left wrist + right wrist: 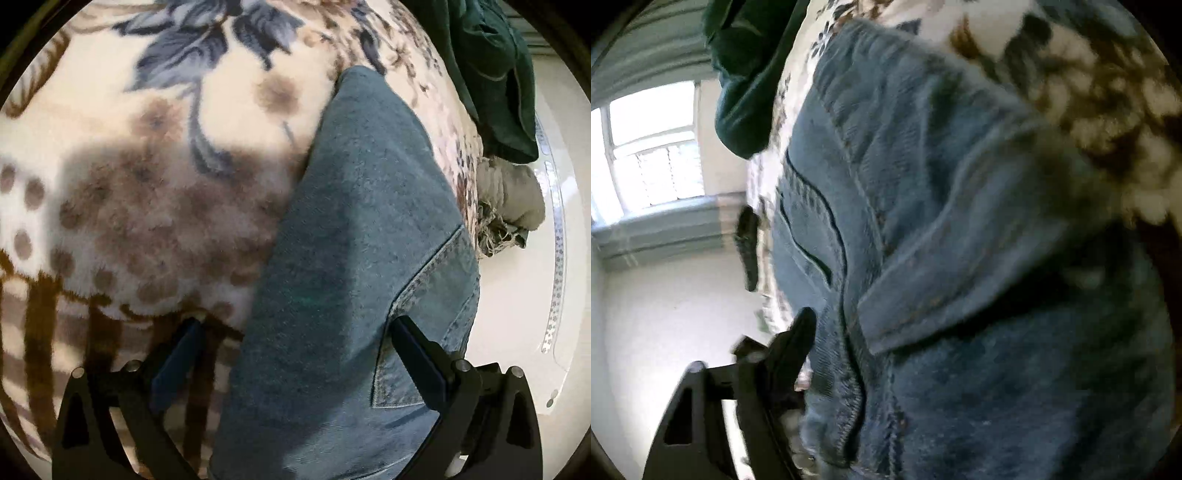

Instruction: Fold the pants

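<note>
The blue jeans [354, 229] lie folded lengthwise on a cream floral blanket [155, 155], one leg reaching away from me. My left gripper [295, 325] is open, its fingers spread either side of the denim near a back pocket [424, 295]. In the right wrist view the jeans [979, 258] fill the frame, waistband and seams close up and blurred. Only the left finger [794, 343] of my right gripper shows at the denim's edge; the other is hidden by the cloth.
A dark green garment [491, 74] lies at the blanket's far right edge, with a grey frayed cloth [509, 206] below it. White floor [517, 332] lies beyond the bed edge. A window [650, 147] shows at left in the right wrist view.
</note>
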`<action>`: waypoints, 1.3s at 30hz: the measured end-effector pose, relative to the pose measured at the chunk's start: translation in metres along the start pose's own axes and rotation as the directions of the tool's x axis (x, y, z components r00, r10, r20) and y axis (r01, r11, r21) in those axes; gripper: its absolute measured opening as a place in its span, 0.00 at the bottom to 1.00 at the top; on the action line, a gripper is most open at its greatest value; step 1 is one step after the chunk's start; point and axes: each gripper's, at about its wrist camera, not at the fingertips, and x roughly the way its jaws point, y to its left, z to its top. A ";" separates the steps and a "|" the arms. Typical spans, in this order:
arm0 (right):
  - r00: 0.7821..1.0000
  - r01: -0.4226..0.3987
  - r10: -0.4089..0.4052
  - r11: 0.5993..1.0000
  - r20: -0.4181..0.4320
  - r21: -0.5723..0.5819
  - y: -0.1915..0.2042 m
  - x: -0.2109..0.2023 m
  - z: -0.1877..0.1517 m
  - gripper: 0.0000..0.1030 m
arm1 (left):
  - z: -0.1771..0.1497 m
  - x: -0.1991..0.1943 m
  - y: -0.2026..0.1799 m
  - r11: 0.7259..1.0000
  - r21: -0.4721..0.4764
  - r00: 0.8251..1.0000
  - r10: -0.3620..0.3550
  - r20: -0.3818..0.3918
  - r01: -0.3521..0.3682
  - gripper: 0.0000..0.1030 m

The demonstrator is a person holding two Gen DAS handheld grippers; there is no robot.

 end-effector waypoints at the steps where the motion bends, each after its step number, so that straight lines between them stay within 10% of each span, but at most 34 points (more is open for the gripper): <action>1: 1.000 0.006 -0.006 1.000 0.005 -0.006 0.001 -0.003 -0.002 0.56 | -0.002 -0.004 -0.003 1.000 0.023 1.000 -0.010 0.023 0.009 0.87; 2: 1.000 0.013 -0.013 1.000 0.010 -0.010 0.002 -0.006 -0.005 0.50 | -0.004 -0.008 -0.008 0.999 0.049 0.999 -0.011 0.044 0.009 0.60; 6: 0.999 0.032 -0.031 0.999 0.031 -0.033 0.014 -0.025 -0.008 0.42 | -0.012 -0.019 -0.014 0.995 0.095 0.998 -0.013 0.068 0.007 0.34; 24: 0.999 0.013 -0.005 0.982 0.045 -0.191 0.185 -0.076 -0.034 0.34 | 0.011 -0.150 -0.061 0.988 0.140 0.983 -0.091 0.162 0.069 0.23; 32: 0.998 -0.025 0.040 0.956 0.046 -0.291 0.354 0.012 -0.030 0.34 | 0.113 -0.252 -0.039 0.987 0.115 0.954 -0.142 0.265 0.115 0.23; 39: 0.993 -0.078 0.104 0.939 0.060 -0.335 0.501 0.160 -0.015 0.34 | 0.283 -0.351 0.015 0.981 0.142 0.927 -0.172 0.335 0.131 0.23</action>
